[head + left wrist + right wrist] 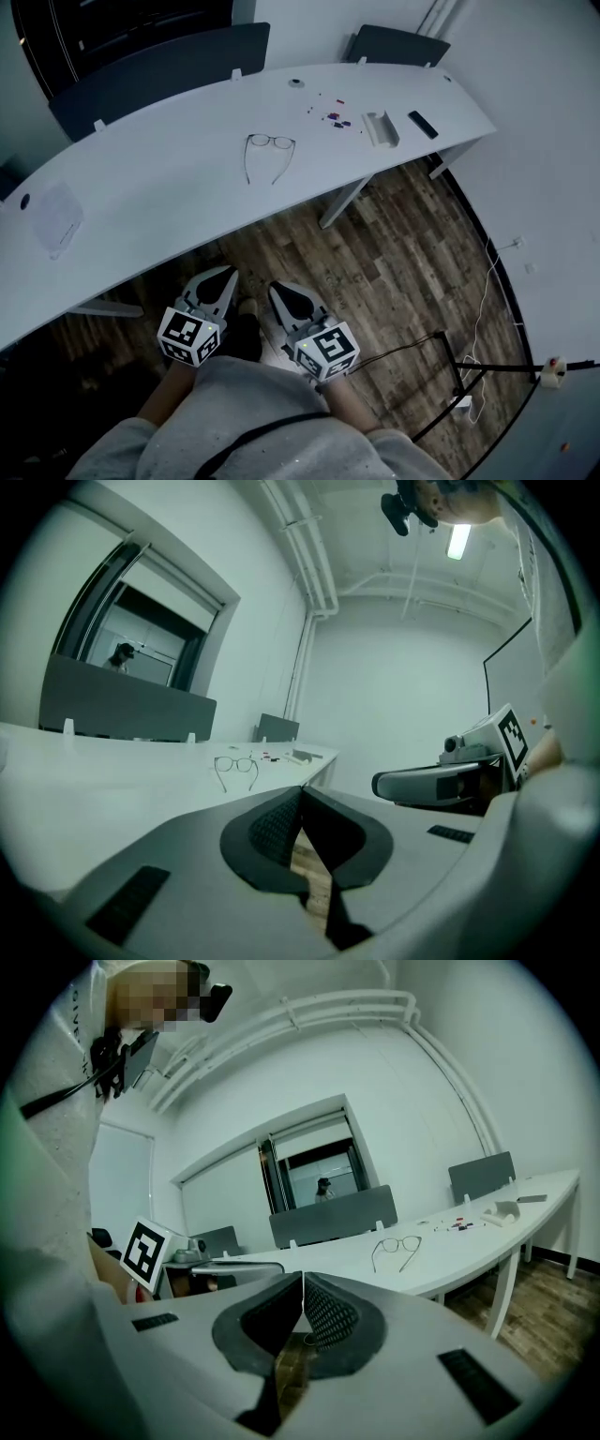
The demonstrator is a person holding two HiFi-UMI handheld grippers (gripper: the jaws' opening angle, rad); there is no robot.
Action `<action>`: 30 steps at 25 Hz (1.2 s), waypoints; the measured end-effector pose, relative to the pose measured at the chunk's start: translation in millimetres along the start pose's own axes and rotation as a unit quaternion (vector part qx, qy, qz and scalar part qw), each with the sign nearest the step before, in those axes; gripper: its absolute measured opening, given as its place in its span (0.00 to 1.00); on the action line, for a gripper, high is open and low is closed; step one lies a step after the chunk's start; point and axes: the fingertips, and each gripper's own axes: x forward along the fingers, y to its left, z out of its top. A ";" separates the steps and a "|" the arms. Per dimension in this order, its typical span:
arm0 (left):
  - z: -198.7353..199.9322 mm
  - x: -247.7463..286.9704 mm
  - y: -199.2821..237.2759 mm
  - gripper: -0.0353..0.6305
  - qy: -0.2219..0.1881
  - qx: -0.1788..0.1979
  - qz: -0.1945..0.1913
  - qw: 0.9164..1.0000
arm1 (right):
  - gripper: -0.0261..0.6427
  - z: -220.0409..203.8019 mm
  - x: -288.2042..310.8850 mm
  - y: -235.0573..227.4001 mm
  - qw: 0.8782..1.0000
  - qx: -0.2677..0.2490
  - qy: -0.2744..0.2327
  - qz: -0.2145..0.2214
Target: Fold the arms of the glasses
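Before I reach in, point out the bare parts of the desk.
Bare: the wide stretch of desk between the glasses and the clear sheet, and in front of the glasses. Crowded: the right end, with small pieces, white tray, black bar.

No legible words, brand names or digits anywhere. Only black-and-white square markers [189, 337], coded block patterns without letters, on the cube of the left gripper [225, 275], lower left of centre in the head view, and on the cube of the right gripper [279, 289] just to its right. Same kind of marker at the right edge of the left gripper view and at the left of the right gripper view. Nothing readable on the small items [334, 117] at upper right, too tiny to make out.
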 end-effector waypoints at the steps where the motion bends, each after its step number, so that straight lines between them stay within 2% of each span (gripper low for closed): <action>1: 3.2 9.8 7.4 0.08 0.002 -0.001 -0.002 1.000 | 0.07 2.4 8.7 -8.2 1.000 0.002 0.003 0.000; 19: 31.9 141.3 134.3 0.08 0.033 0.000 -0.024 0.999 | 0.07 32.1 145.5 -127.0 0.999 0.022 0.029 -0.021; 30: 22.6 171.2 175.8 0.08 0.053 -0.004 -0.020 0.998 | 0.07 29.6 166.5 -173.4 0.997 0.009 0.047 -0.060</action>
